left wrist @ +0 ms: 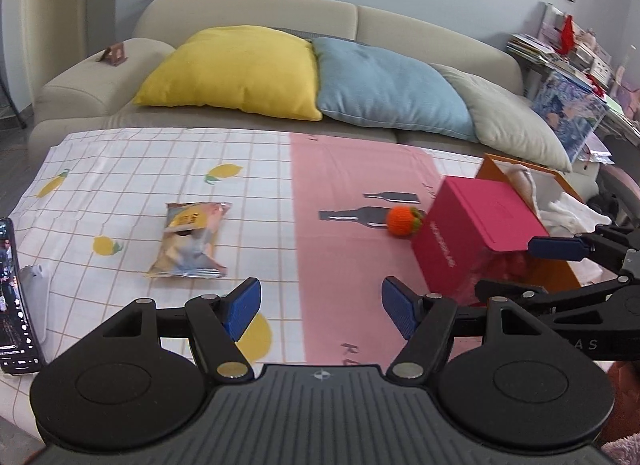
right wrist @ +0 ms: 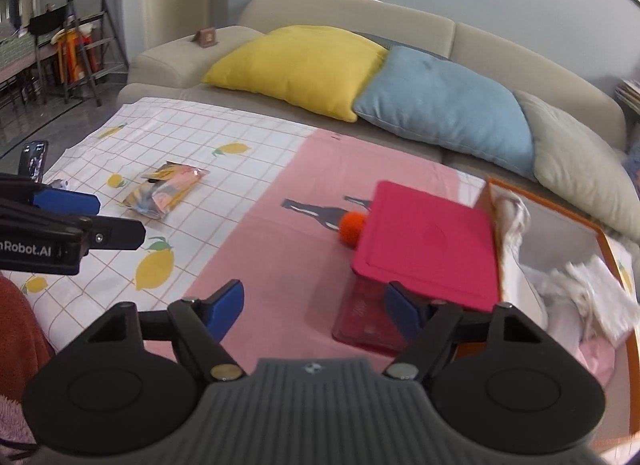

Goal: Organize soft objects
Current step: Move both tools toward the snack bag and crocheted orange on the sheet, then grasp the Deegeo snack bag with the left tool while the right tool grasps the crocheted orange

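Note:
An orange knitted ball [left wrist: 403, 218] [right wrist: 352, 226] lies on the pink part of the cloth, touching the far side of a pink box [left wrist: 476, 233] [right wrist: 428, 249]. A snack packet [left wrist: 188, 241] [right wrist: 164, 189] lies on the lemon-print cloth to the left. An orange box [left wrist: 560, 201] [right wrist: 560, 265] at the right holds white and pink soft cloths. My left gripper [left wrist: 320, 307] is open and empty above the cloth. My right gripper [right wrist: 314, 311] is open and empty, its right finger beside the pink box's near corner.
A beige sofa [left wrist: 248, 17] behind the table carries yellow [left wrist: 240, 69], blue [left wrist: 392, 85] and grey [left wrist: 516, 117] cushions. A phone [left wrist: 12, 297] stands at the table's left edge. A stepladder [right wrist: 84, 33] stands far left. Shelves with clutter [left wrist: 576, 53] stand at the right.

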Demonstrator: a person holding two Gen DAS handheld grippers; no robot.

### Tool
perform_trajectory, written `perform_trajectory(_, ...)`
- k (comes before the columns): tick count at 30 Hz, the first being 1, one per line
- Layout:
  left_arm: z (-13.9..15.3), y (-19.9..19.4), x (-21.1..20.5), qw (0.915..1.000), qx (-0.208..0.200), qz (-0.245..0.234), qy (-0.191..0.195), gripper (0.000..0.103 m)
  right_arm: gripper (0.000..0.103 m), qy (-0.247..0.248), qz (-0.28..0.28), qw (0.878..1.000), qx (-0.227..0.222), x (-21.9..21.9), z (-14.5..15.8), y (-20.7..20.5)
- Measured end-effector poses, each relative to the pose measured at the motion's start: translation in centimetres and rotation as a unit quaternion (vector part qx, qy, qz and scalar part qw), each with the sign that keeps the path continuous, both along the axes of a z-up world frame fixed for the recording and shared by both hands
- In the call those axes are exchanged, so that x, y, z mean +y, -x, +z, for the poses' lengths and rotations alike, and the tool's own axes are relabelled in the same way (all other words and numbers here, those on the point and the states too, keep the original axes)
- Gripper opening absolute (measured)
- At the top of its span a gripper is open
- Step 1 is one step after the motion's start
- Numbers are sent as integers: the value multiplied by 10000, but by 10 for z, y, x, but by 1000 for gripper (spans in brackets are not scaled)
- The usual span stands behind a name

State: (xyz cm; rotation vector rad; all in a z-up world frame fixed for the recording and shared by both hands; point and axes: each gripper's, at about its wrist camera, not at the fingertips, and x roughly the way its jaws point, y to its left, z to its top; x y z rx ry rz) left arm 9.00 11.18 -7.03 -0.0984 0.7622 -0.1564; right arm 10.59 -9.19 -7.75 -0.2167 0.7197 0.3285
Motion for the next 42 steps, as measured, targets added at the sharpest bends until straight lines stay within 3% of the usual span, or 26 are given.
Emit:
perform_trajectory(9, -15, -28, 33, 9994, 89, 257, -216, 80, 73, 486, 528, 9973, -179, 32, 0, -44)
perform_trajectory(18, -41, -84, 46, 9940, 176, 486, -967, 81, 73, 830, 729, 9937, -200, 51, -6, -82)
perform_trajectory(23, -59, -114, 60, 9936, 461, 787, -659, 81, 73, 1068, 853, 9905, -142, 57, -13, -99)
perform_trajectory(33, -90, -144, 65, 9894, 929, 744, -828, 84, 73, 1708, 1196, 9754, 712, 55, -30, -157)
perform_trajectory(42, -108, -163, 78, 9848, 1320, 920, -653, 83, 74, 2224, 1459, 9541, 1376, 70, -47, -203)
